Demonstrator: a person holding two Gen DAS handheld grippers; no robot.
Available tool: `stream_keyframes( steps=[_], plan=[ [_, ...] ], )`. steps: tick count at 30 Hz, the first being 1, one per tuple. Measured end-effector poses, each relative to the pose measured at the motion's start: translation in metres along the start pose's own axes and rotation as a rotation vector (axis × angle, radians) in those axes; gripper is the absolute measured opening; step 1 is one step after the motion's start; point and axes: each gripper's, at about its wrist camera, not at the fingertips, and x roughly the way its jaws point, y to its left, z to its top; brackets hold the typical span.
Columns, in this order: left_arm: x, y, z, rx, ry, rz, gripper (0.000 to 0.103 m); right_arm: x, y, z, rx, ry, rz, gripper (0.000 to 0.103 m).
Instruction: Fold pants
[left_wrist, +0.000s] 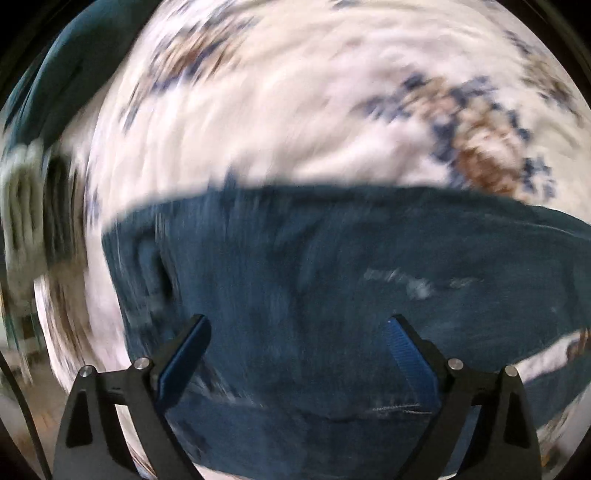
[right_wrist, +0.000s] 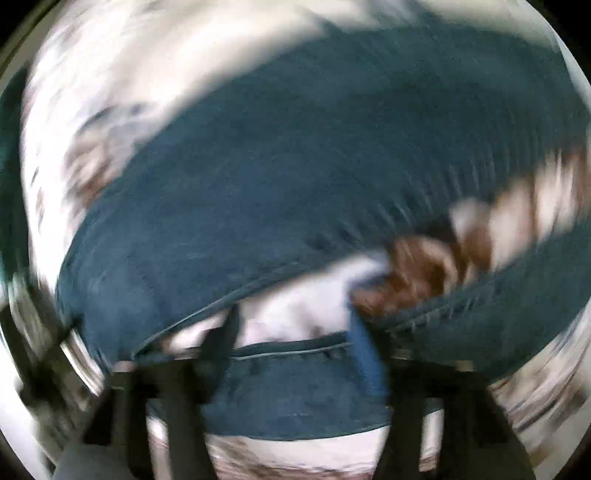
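Dark blue jeans (left_wrist: 332, 266) lie spread on a white bedspread with brown and blue flowers (left_wrist: 280, 110). My left gripper (left_wrist: 298, 325) points down close over the denim, its fingers wide apart and nothing pinched between the blue pads (left_wrist: 410, 354). In the blurred right wrist view the jeans (right_wrist: 295, 166) fill most of the frame. My right gripper (right_wrist: 293, 321) hangs over a gap of bedspread (right_wrist: 295, 306) between two denim edges, with a stitched hem (right_wrist: 291, 350) running across between its fingers. The fingers stand apart and I see no pad pressing on cloth.
A dark teal cloth or cushion (left_wrist: 62, 74) lies at the upper left beyond the bedspread. Blurred pale and dark shapes (left_wrist: 33, 214) show past the bed's left edge. Both views are smeared by motion.
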Motion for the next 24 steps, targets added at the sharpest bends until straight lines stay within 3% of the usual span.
stream_keyframes(
  steps=[4, 8, 13, 17, 19, 21, 22, 23, 24],
  plan=[
    [-0.008, -0.022, 0.040, 0.246, -0.048, 0.048, 0.097, -0.023, 0.098, 0.039, -0.369, -0.051, -0.090, 0.085],
    [0.019, -0.054, 0.067, 0.525, 0.006, 0.076, 0.097, 0.019, 0.185, 0.087, -0.723, 0.033, -0.242, 0.087],
    [0.063, -0.081, 0.068, 0.760, 0.134, 0.089, 0.097, 0.084, 0.230, 0.118, -0.945, 0.236, -0.386, 0.087],
    [0.088, -0.086, 0.072, 0.776, 0.225, 0.021, 0.096, 0.101, 0.245, 0.126, -1.017, 0.293, -0.390, 0.086],
    [0.087, -0.084, 0.075, 0.738, 0.233, -0.032, 0.083, 0.101, 0.250, 0.125, -1.054, 0.293, -0.378, 0.078],
    [0.080, -0.083, 0.073, 0.721, 0.222, -0.080, 0.056, 0.095, 0.254, 0.123, -1.078, 0.290, -0.343, 0.051],
    [0.074, -0.084, 0.070, 0.718, 0.195, -0.065, 0.047, 0.089, 0.255, 0.124, -1.077, 0.271, -0.329, 0.042],
    [0.068, -0.082, 0.066, 0.712, 0.171, -0.052, 0.026, 0.085, 0.255, 0.123, -1.070, 0.253, -0.326, 0.028],
    [0.062, -0.080, 0.063, 0.697, 0.139, -0.016, 0.015, 0.078, 0.253, 0.120, -1.061, 0.226, -0.325, 0.022]
  ],
)
